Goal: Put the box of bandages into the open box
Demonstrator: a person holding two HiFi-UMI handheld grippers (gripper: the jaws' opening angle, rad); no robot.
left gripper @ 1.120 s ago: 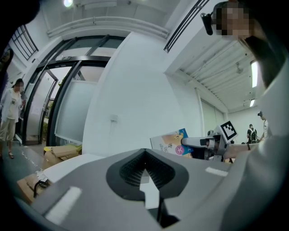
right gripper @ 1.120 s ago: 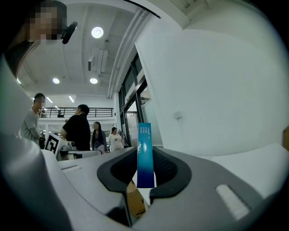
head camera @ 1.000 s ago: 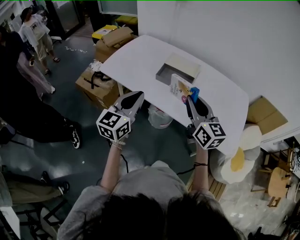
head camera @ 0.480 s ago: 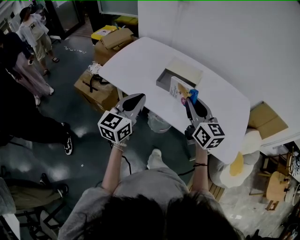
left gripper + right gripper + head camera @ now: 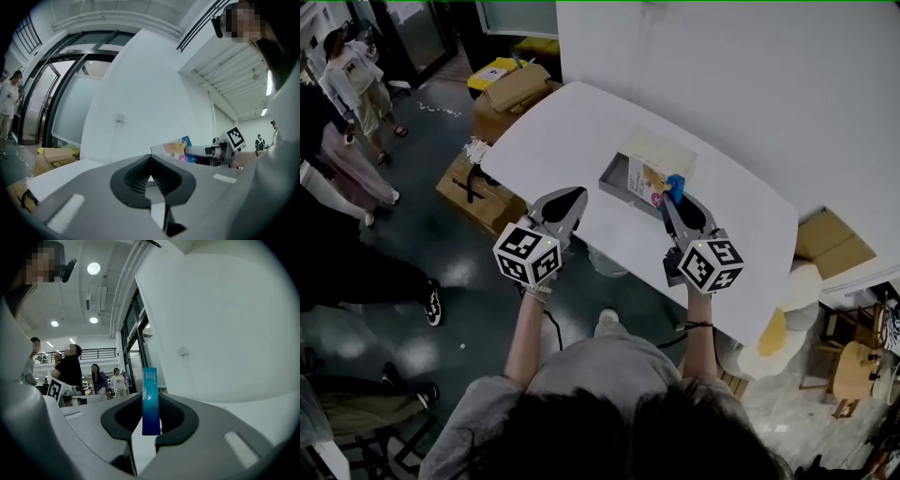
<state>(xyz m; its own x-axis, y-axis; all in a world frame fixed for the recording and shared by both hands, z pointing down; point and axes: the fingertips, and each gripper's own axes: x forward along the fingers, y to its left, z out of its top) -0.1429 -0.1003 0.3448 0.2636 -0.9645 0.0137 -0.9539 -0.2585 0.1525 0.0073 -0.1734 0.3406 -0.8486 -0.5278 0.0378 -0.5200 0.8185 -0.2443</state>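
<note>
Right gripper view: bandage box (image 5: 150,401) upright; blue.

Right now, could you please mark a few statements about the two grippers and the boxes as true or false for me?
1. The right gripper is shut on the box of bandages. True.
2. The left gripper also holds something. False: its jaws are together with nothing between them.
3. The box of bandages lies loose on the table, far from the open box. False: it is clamped in the right gripper, right at the open box.
4. The open box sits on the white table. True.
</note>
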